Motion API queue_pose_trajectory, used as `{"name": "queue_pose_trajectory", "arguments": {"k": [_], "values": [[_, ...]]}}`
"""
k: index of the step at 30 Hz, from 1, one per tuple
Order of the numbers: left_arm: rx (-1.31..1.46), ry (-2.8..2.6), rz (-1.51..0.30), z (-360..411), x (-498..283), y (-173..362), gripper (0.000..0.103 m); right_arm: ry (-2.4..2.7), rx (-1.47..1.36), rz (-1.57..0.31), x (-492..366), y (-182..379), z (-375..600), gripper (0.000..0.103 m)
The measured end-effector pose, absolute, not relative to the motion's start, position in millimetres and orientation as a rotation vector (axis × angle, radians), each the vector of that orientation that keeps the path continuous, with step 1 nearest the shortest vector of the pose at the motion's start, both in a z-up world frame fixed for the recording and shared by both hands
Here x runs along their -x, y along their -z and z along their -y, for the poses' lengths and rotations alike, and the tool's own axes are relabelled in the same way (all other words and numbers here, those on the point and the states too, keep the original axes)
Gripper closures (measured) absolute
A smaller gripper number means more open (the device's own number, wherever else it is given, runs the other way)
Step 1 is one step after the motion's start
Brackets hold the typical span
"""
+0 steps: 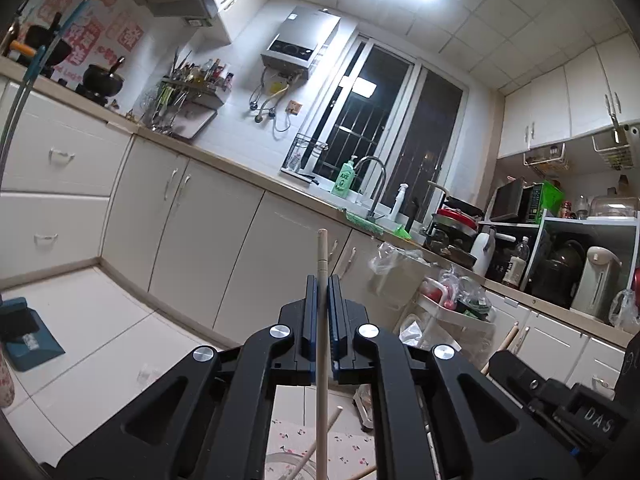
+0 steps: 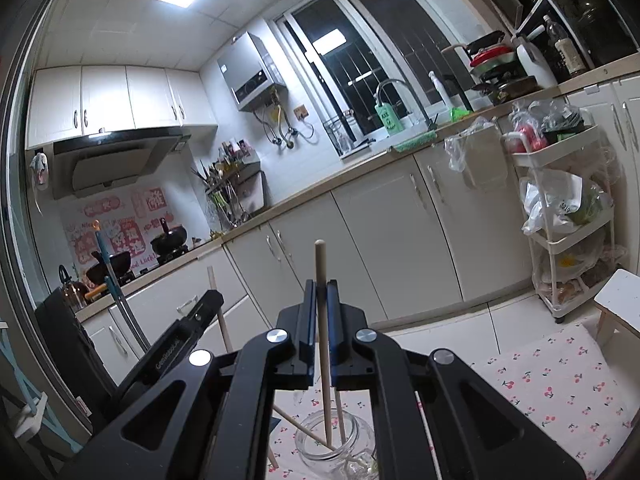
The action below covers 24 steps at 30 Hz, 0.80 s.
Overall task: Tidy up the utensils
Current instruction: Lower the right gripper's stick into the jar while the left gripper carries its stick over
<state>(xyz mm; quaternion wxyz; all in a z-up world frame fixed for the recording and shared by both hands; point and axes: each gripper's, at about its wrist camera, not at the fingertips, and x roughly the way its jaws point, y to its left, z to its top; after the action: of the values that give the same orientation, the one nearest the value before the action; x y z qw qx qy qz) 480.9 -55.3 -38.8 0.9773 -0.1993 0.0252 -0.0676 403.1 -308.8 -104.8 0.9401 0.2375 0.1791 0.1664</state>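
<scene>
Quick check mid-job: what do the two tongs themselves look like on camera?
Both tongs, left and right, look alike: black angular frames with cut-out arms, round silver pivot bolts, and flat dark-blue fingers. The left's housing carries small white lettering. No cables or sleeves show.

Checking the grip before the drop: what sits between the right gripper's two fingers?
A wooden chopstick, clamped upright in the right gripper; its lower end reaches into the glass jar. The right wrist view shows it.

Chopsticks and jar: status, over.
Left gripper shut on a chopstick. Right gripper shut on another chopstick, tip in jar. Jar holds more sticks. Nothing in the way.
</scene>
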Motion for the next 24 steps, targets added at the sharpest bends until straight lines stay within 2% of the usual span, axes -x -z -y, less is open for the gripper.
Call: {"name": "queue_pose_trajectory", "arguments": {"k": [11, 24], "values": [[0.396, 0.085, -0.051, 52.5, -499.7, 70.3, 0.098, -0.35, -0.479, -0.442, -422.8, 136.1, 295.6, 0.097], [0.363, 0.059, -0.022, 59.8, -508.4, 73.0, 0.098, -0.36, -0.459, -0.509, -431.6, 156.8, 284.6, 0.097]]}}
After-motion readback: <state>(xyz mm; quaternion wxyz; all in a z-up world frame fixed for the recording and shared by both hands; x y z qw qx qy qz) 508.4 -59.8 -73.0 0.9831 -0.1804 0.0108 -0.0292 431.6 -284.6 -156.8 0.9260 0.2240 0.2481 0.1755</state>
